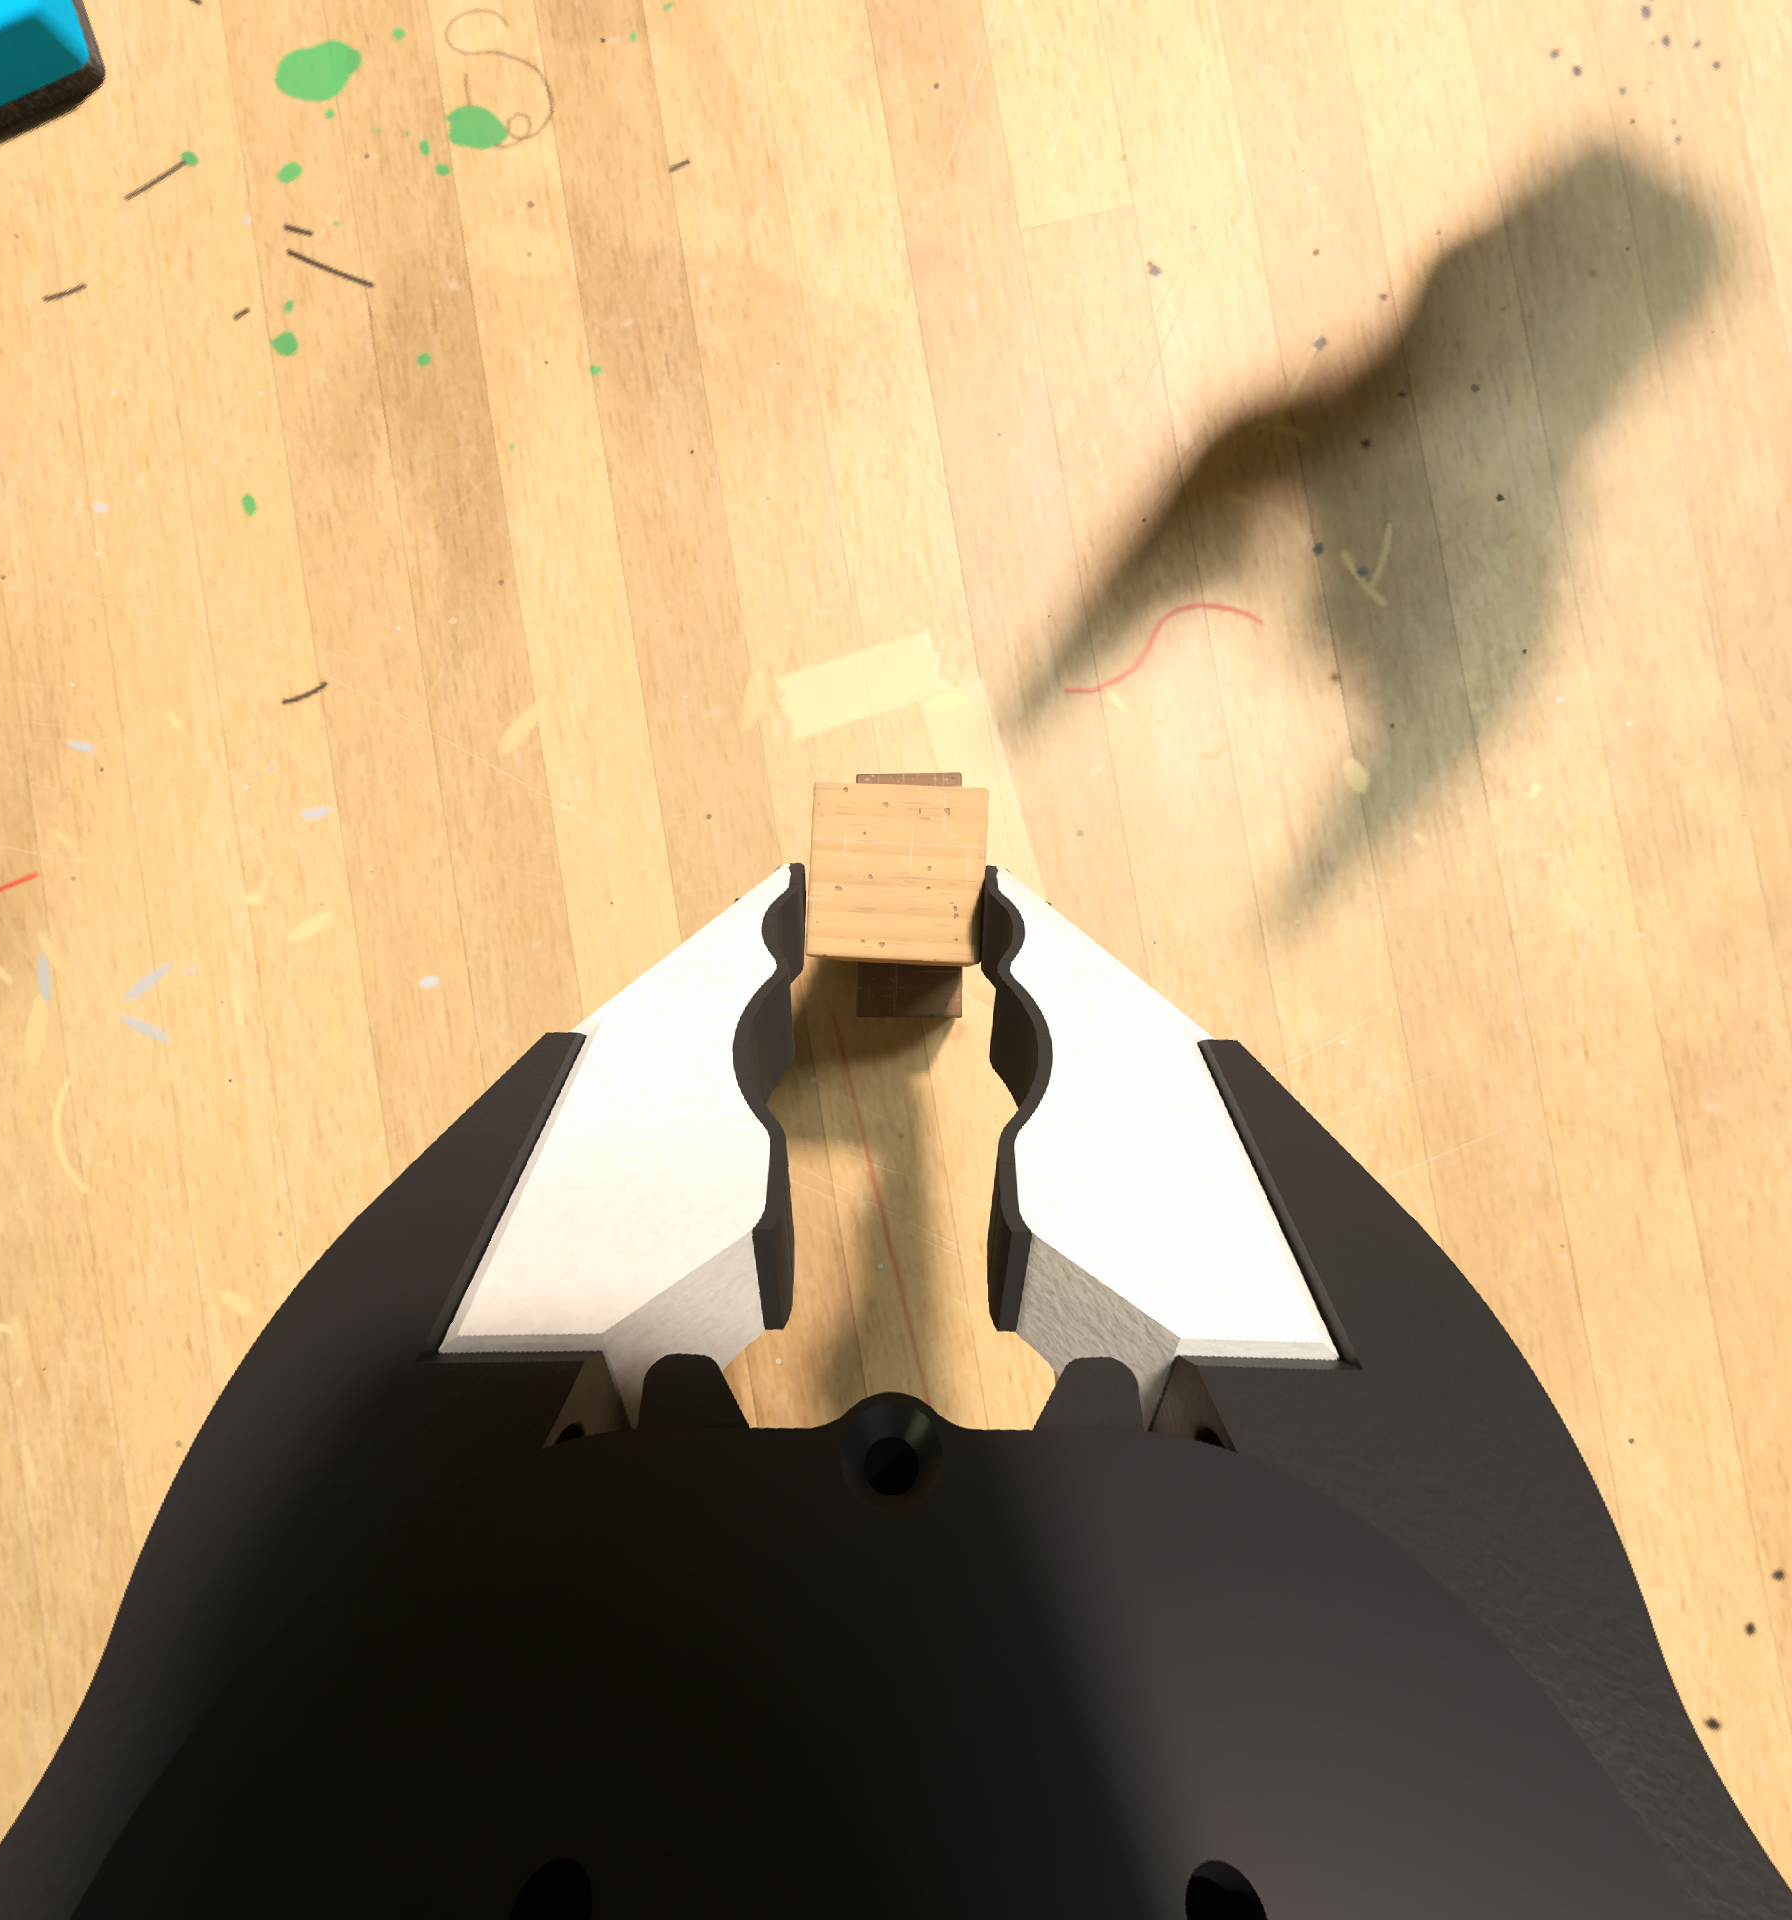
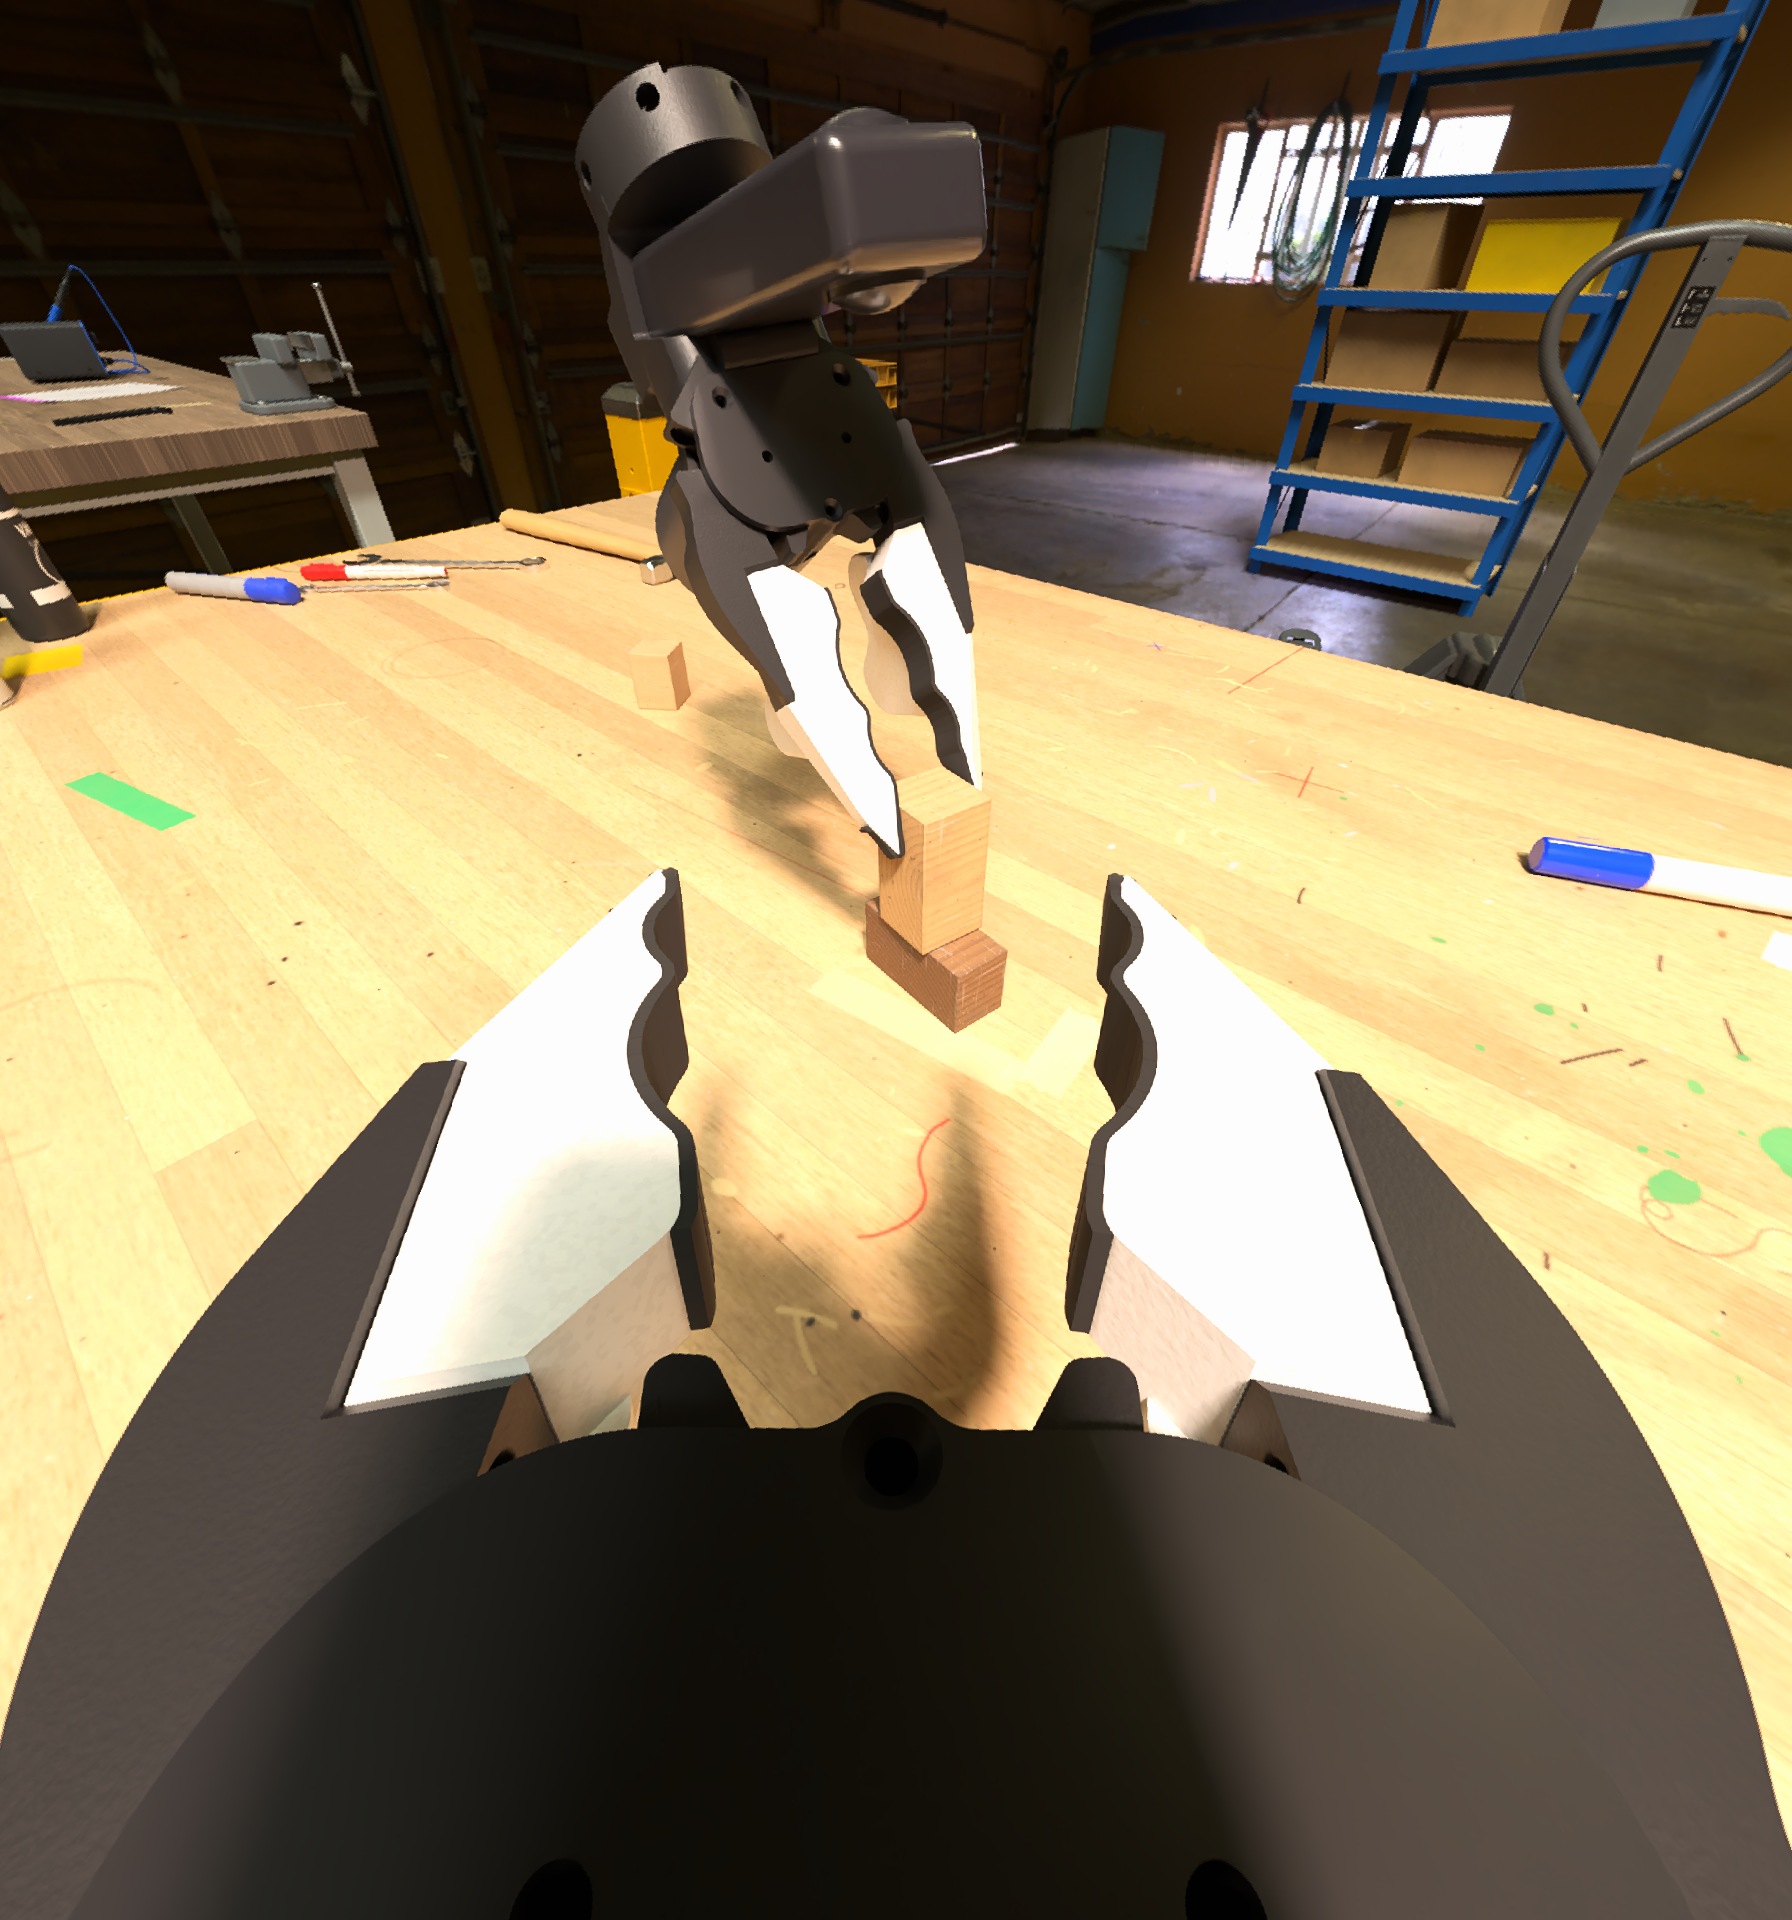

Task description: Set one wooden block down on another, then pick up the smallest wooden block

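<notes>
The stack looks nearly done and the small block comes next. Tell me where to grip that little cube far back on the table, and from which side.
Take the small light cube across two opposite upright faces, coming down from above. It stands alone on the table, apart from the stack, so its sides are free. The right gripper is open and empty; the left gripper holds the light block on the dark block.
</notes>
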